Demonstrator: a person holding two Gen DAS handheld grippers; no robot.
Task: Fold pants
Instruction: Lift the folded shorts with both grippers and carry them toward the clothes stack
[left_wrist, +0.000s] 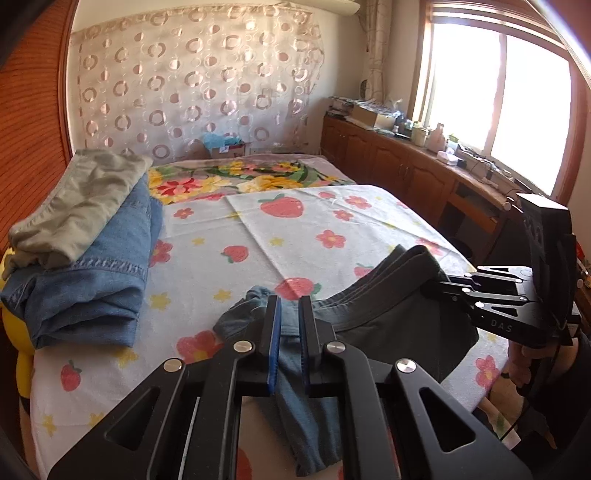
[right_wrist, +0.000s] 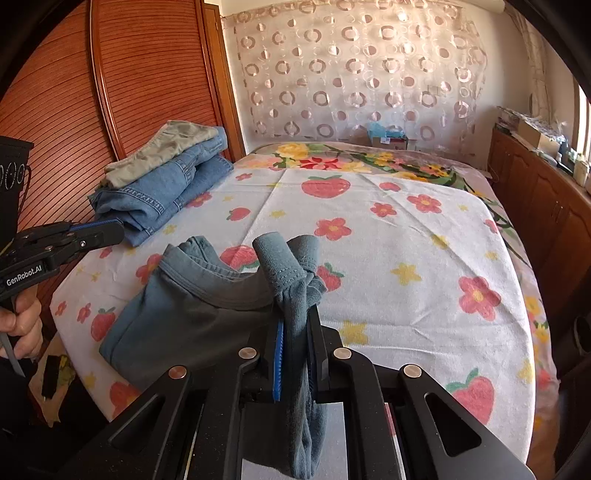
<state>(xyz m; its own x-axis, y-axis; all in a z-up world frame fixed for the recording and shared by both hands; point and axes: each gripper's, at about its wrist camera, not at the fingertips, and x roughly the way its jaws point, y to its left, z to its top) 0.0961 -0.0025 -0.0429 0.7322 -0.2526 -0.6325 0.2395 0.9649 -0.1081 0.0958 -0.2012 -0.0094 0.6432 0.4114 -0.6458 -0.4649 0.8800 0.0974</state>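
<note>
Blown-out window (left_wrist: 491, 96) glare, fisheye-warped edges

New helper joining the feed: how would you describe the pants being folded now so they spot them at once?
On the strawberry-print sheet covering the bed, look at the near edge, right in front of both grippers. The dark grey-blue pants lie there, pinched at the waistband; unlike the folded jeans and khaki pair stacked at the far left, they are unfolded.
</note>
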